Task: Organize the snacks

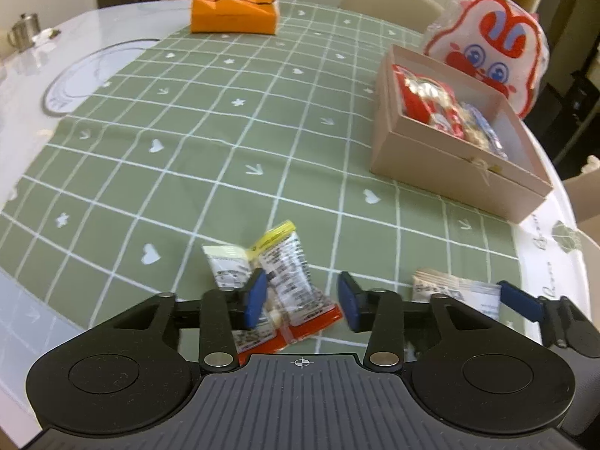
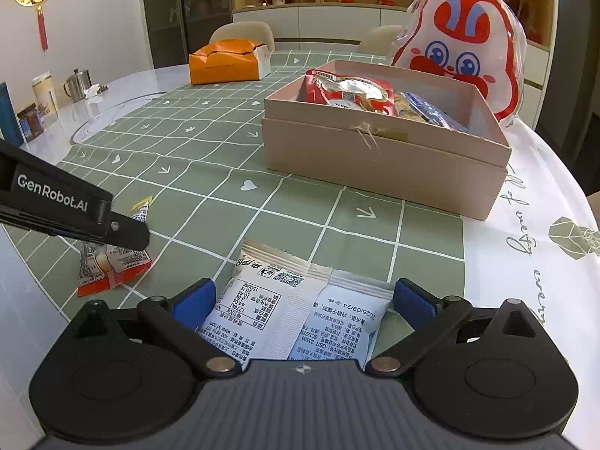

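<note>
My left gripper (image 1: 302, 302) is open, its blue pads on either side of a red-and-yellow snack packet (image 1: 288, 281) that lies on the green checked tablecloth; a small white packet (image 1: 227, 262) lies beside it. My right gripper (image 2: 303, 302) is open, its pads on either side of two white snack packets (image 2: 296, 307) lying flat. These also show in the left wrist view (image 1: 455, 290). The left gripper's finger (image 2: 123, 234) rests over the red packet (image 2: 112, 266) in the right wrist view. An open beige box (image 2: 378, 157) holds several snack bags (image 2: 356, 93); it also shows in the left wrist view (image 1: 450, 172).
A rabbit-shaped bag (image 2: 465, 45) stands behind the box. An orange package (image 1: 232, 9) lies at the far side. A metal pot (image 2: 78, 82) and jars (image 2: 30, 120) stand at the left edge. Chairs ring the round table (image 1: 22, 86).
</note>
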